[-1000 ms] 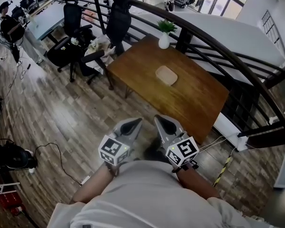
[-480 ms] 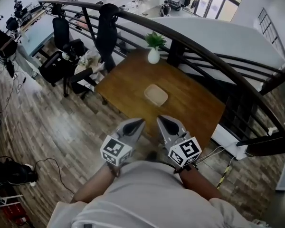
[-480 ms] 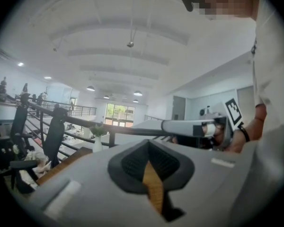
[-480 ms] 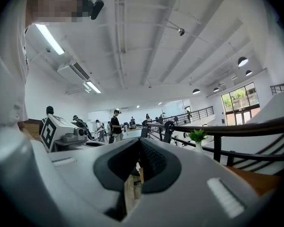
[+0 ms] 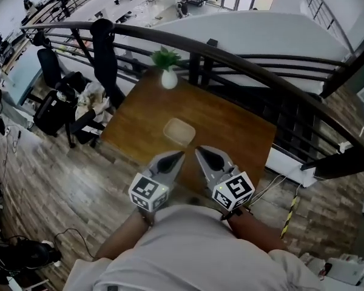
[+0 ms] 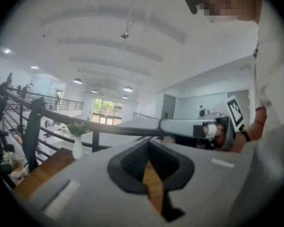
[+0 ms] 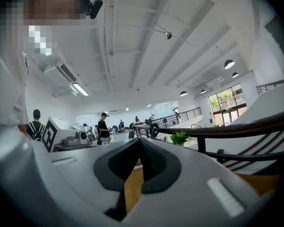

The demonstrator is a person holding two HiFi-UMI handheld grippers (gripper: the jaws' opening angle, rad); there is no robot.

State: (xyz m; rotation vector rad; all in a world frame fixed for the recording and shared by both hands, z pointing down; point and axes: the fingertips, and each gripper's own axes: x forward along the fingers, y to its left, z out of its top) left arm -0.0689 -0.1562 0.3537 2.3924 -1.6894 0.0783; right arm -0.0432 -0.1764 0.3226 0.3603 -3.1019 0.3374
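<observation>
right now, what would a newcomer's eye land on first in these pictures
The left gripper and right gripper, both shut and empty, sit side by side at the head view's bottom centre. Beyond them stands a wooden table with a pale tray at its middle and a white vase of greenery at its far edge, beside a dark curved railing.

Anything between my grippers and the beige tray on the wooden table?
Nothing visible. Only bare brown wooden table shows between the left gripper, the right gripper and the shallow beige tray; the white plant vase stands beyond it.
</observation>
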